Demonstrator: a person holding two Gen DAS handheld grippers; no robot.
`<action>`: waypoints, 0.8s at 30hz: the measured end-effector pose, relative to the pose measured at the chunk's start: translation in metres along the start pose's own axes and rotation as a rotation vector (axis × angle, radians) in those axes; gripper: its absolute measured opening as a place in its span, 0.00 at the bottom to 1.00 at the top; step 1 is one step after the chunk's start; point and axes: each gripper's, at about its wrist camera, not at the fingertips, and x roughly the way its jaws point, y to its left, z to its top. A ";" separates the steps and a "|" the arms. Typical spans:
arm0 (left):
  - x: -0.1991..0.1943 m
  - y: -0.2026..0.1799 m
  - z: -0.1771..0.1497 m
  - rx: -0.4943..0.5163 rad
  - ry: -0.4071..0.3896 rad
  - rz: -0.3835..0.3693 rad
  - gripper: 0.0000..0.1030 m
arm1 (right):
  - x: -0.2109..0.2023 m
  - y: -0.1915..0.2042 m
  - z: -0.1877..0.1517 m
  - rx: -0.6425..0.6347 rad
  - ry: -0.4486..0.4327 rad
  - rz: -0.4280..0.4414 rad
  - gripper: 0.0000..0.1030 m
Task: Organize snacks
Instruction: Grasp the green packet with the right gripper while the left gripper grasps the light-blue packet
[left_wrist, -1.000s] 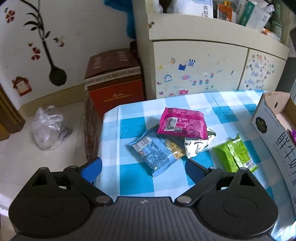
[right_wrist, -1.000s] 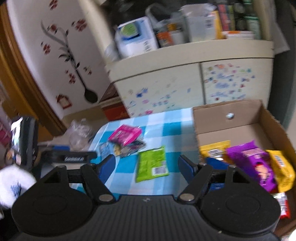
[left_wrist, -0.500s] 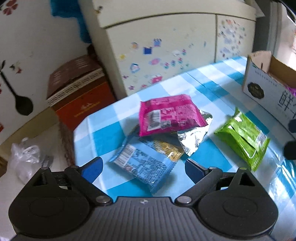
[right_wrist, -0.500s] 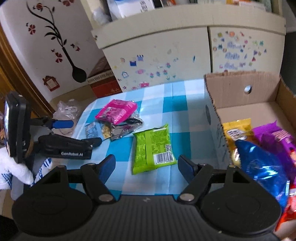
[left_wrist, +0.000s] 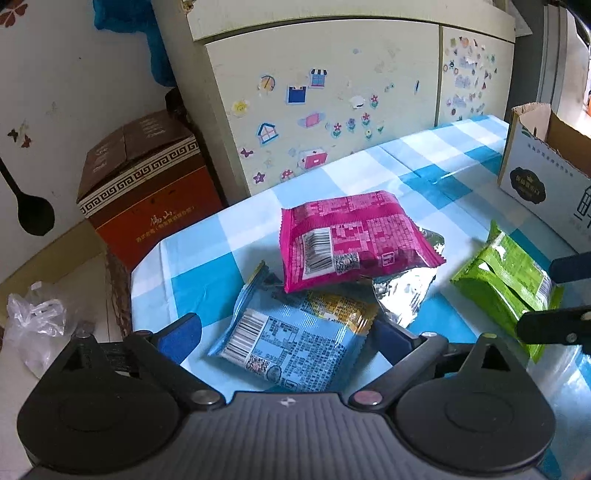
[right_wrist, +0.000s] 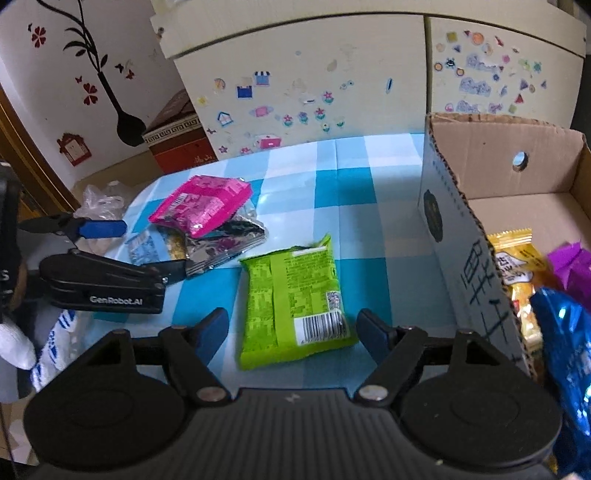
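Both tongs spread: left gripper (left_wrist: 284, 334) astride blue packet (left_wrist: 295, 343) near table's (right_wrist: 351, 199) left edge; right gripper (right_wrist: 291, 332), jaws just opening, astride green packet (right_wrist: 291, 299) beside box (right_wrist: 461, 236); neither pinches.

A cream cabinet with sticker-covered doors (left_wrist: 332, 110) stands behind the blue-and-white checked tablecloth (right_wrist: 354, 206). Beside it sits a red-and-brown cardboard carton (left_wrist: 147, 184), with a crumpled clear plastic bag (left_wrist: 33, 325) on the floor nearby.
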 end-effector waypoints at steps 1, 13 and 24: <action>0.001 0.000 0.000 -0.004 -0.001 -0.006 0.98 | 0.001 0.000 -0.001 -0.005 -0.007 -0.005 0.77; -0.003 -0.008 0.001 0.016 -0.009 -0.077 0.80 | 0.008 0.014 -0.002 -0.131 -0.031 -0.069 0.65; -0.022 -0.016 -0.009 0.072 0.027 -0.091 0.66 | 0.005 0.021 -0.004 -0.170 -0.017 -0.030 0.52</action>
